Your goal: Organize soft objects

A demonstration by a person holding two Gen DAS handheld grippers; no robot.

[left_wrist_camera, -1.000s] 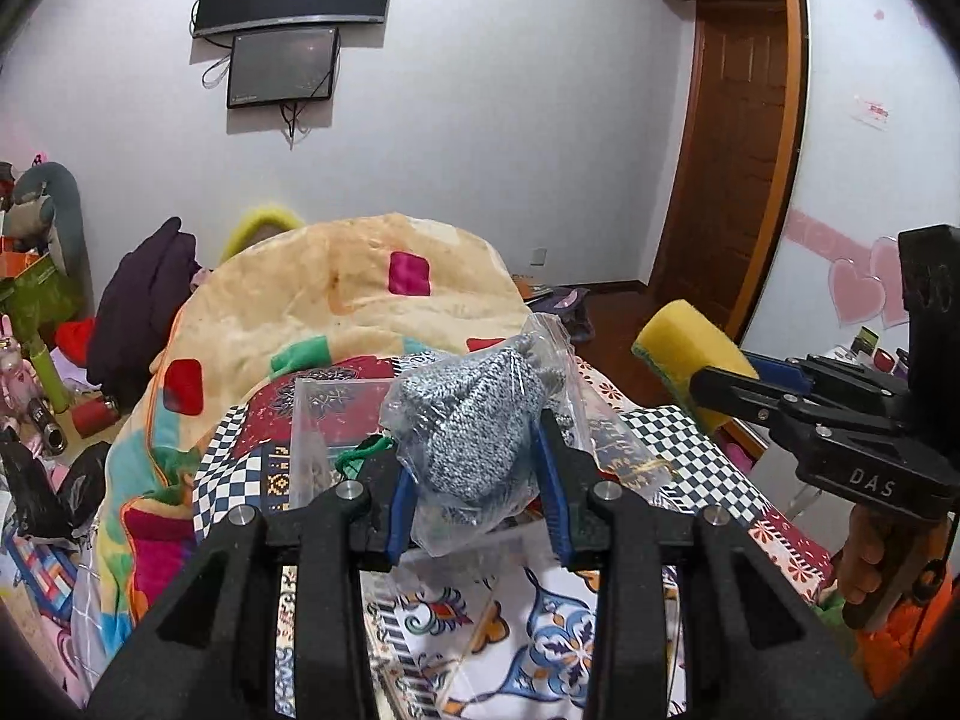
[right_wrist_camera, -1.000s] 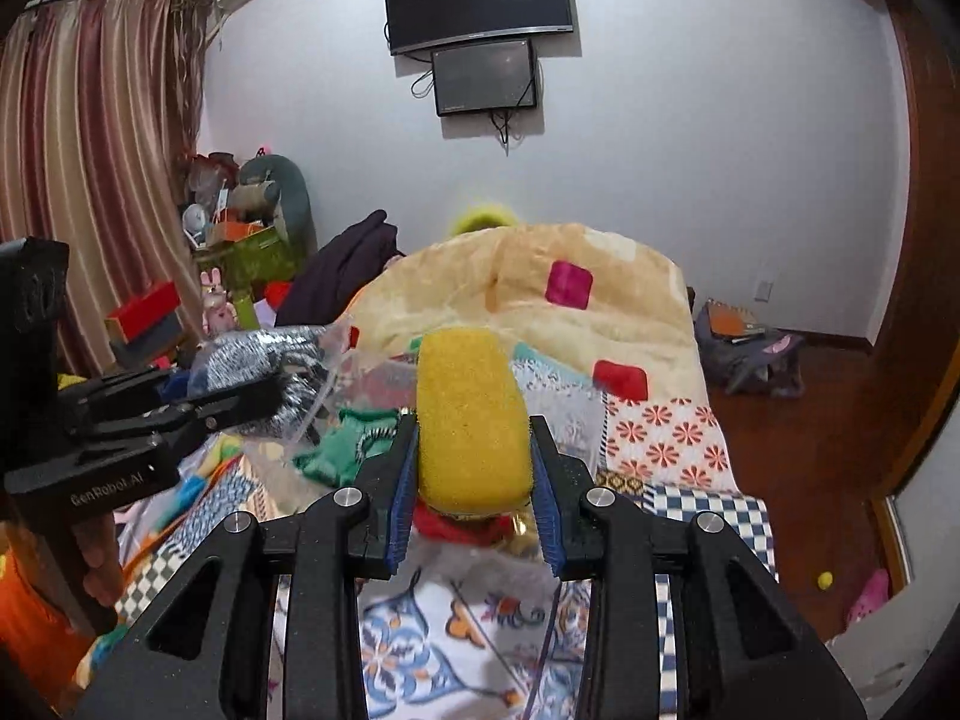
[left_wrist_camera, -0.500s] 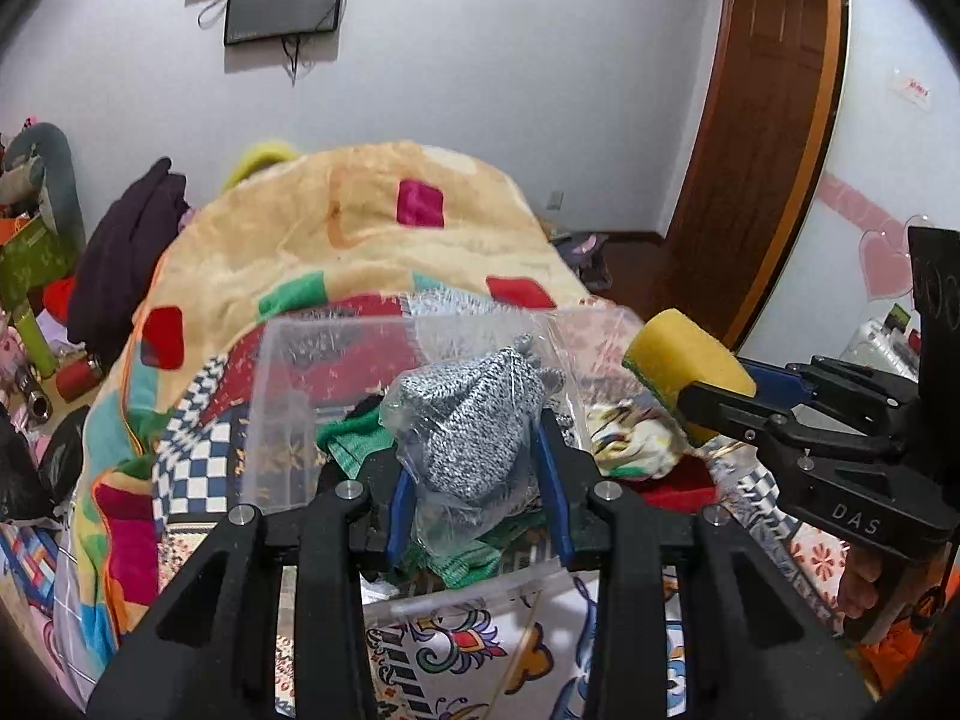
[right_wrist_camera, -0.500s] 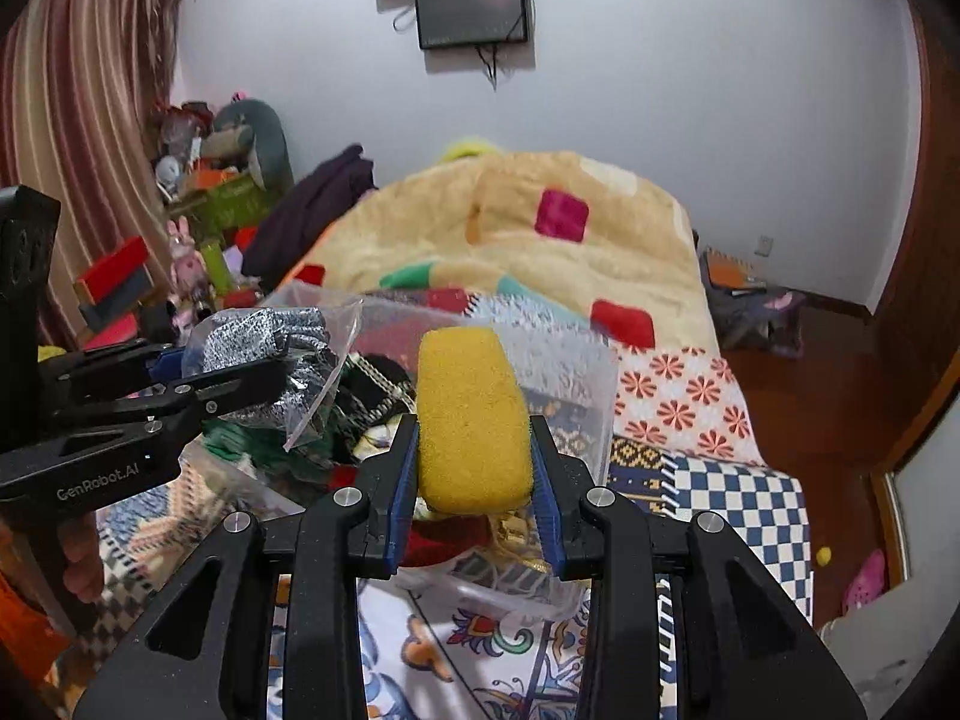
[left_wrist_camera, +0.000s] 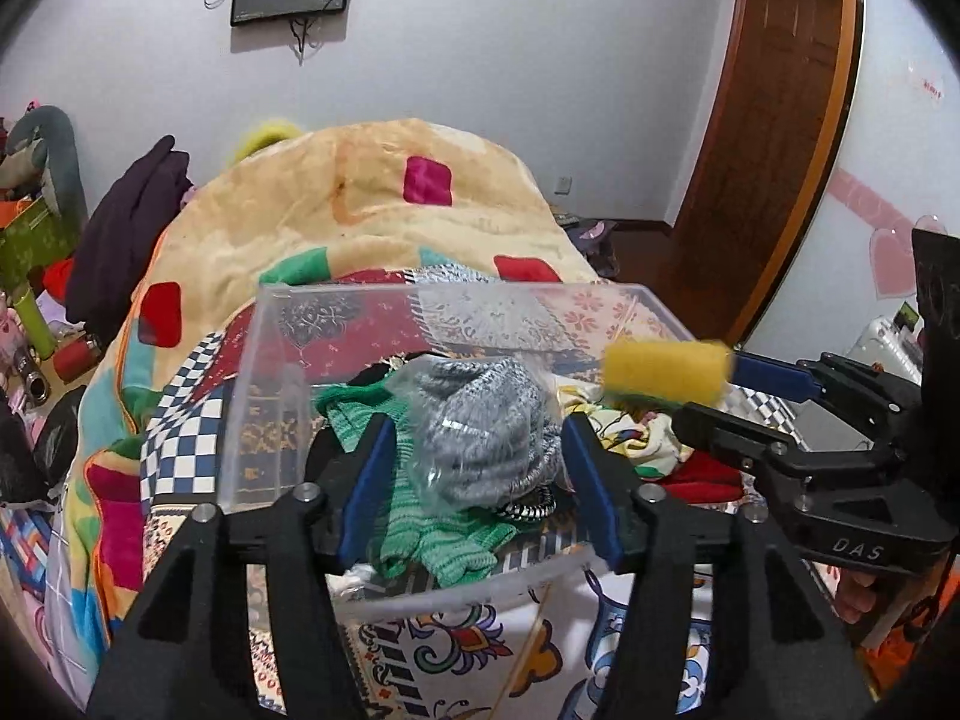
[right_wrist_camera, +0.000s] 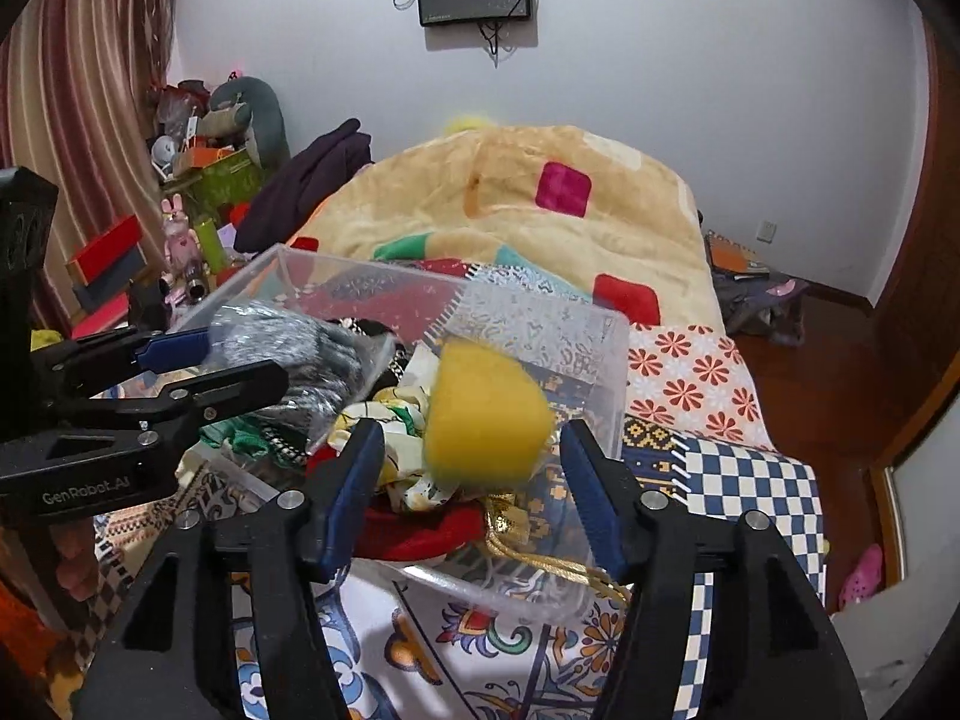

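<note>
Sponge (right_wrist_camera: pixel 486 414) first: that yellow one sits between your right gripper (right_wrist_camera: pixel 471 474) pads, blurry, over the right end of the clear plastic bin (left_wrist_camera: pixel 276 360). Your jaws there are opening and both blue pads stand clear of it, so nothing's clamped on it. From the left wrist view the same sponge (left_wrist_camera: pixel 663 373) shows at the tip of the right gripper's (left_wrist_camera: pixel 714 393) fingers, above the bin's right side

Your left gripper (left_wrist_camera: pixel 474 474) is opening too. The grey knit thing in its crinkly clear bag (left_wrist_camera: pixel 480 432) lies between the blue pads with gaps on both sides, resting on the pile inside the bin, right on top of a green knit piece (left_wrist_camera: pixel 432 528). In the right wrist view the bag (right_wrist_camera: pixel 300 354) looks smeared next to the left gripper (right_wrist_camera: pixel 240 360)

Rest of the bin's got a white printed cloth (right_wrist_camera: pixel 390 438), something red (right_wrist_camera: pixel 414 528) and a gold cord (right_wrist_camera: pixel 540 564) hanging over the near edge. The bin sits on your patchwork bedspread (right_wrist_camera: pixel 708 384), with the beige blanket (left_wrist_camera: pixel 360 204) humped up behind it
</note>
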